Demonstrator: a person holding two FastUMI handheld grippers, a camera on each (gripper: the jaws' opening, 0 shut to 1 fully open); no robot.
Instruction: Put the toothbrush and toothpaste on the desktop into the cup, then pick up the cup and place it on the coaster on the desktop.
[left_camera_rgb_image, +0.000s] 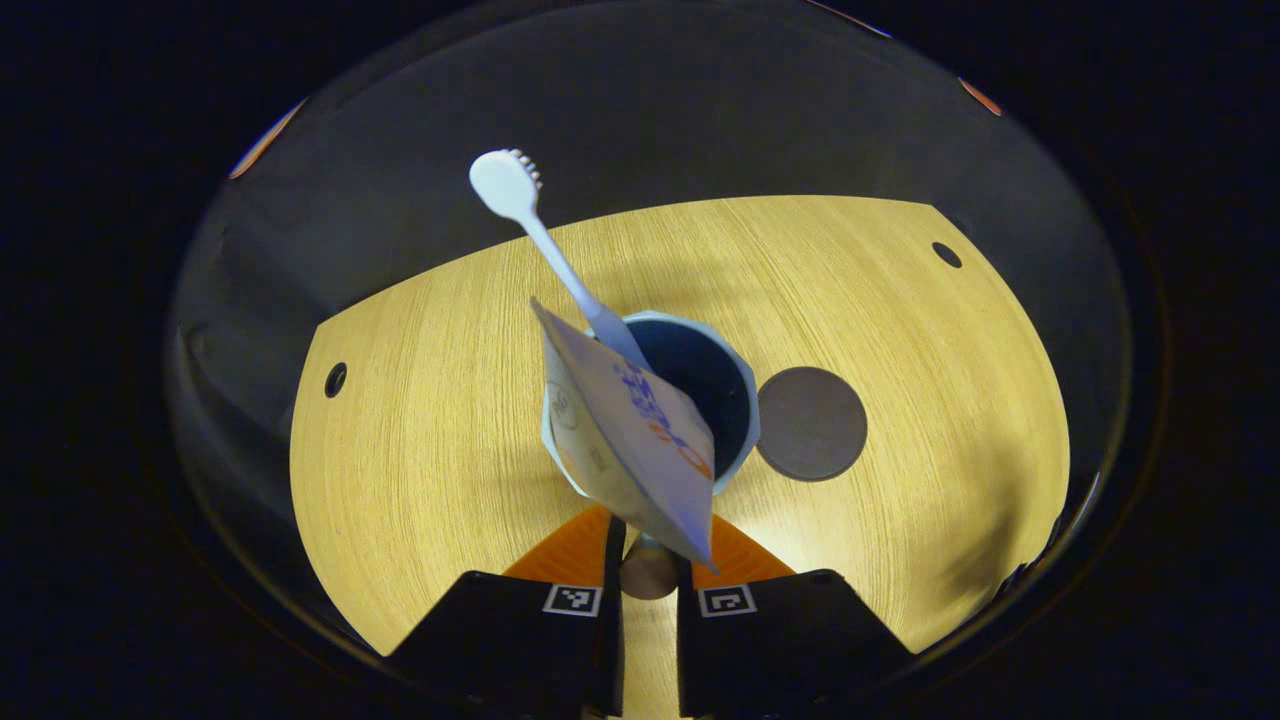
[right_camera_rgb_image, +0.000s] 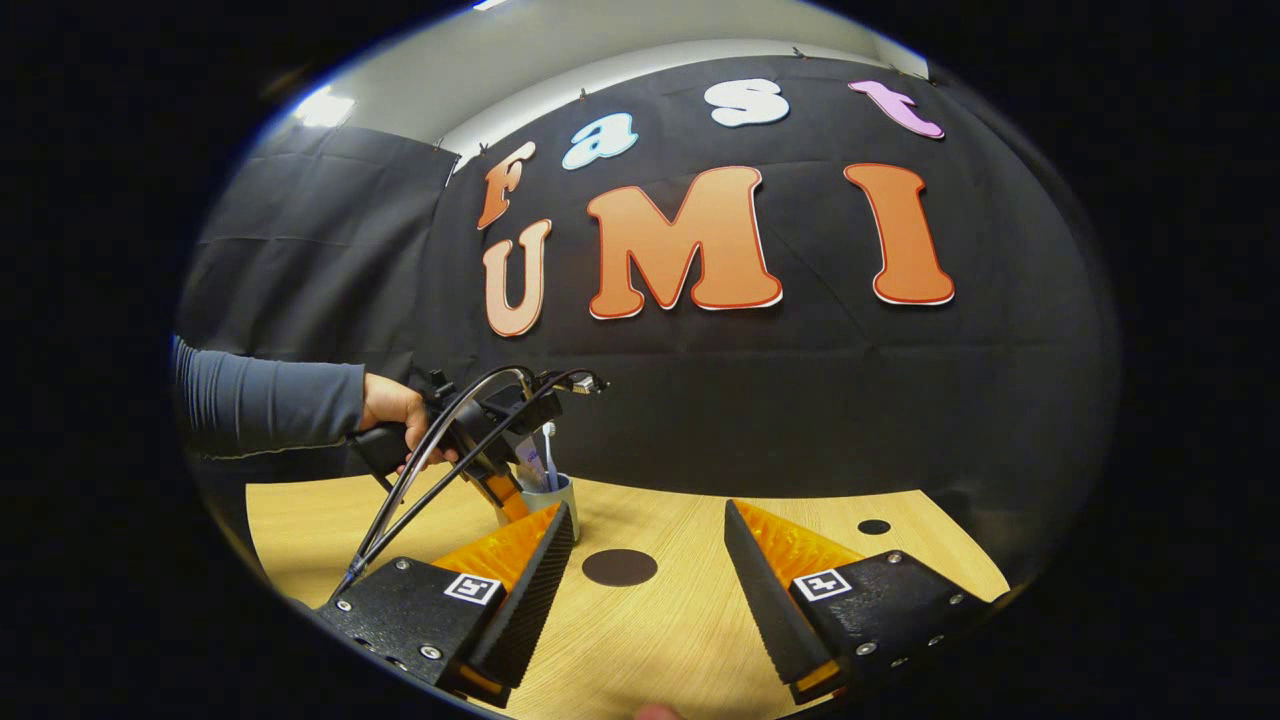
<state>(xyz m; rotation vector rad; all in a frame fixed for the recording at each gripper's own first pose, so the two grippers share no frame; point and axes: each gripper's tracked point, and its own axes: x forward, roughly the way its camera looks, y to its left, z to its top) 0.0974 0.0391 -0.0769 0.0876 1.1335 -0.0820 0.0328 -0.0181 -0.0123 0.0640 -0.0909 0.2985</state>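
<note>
In the left gripper view, the left gripper (left_camera_rgb_image: 648, 560) is seen at the bottom, its two fingers drawn close and clamped on the capped end of one toothpaste tube (left_camera_rgb_image: 630, 435). The tube is flat and soft, with a crimped, wedge-shaped tail tilted over the rim of one round cup (left_camera_rgb_image: 735, 395); how far the cap sits between the fingers is partly hidden by the tube itself. One toothbrush (left_camera_rgb_image: 545, 240) of smooth plastic is stood in the cup, leaning away, bristled head uppermost. Just beside the cup, one flat, dark, round coaster (left_camera_rgb_image: 811, 423) is laid on the wood-grain desktop (left_camera_rgb_image: 430, 450).

In the right gripper view, the right gripper (right_camera_rgb_image: 648, 560) is held with ribbed fingers wide apart and nothing between them. Beyond, the coaster (right_camera_rgb_image: 619, 567) is seen, then the cup (right_camera_rgb_image: 556, 495), half hidden by the other gripper, which is held by a hand (right_camera_rgb_image: 392, 405) in a long sleeve (right_camera_rgb_image: 270, 405)
</note>
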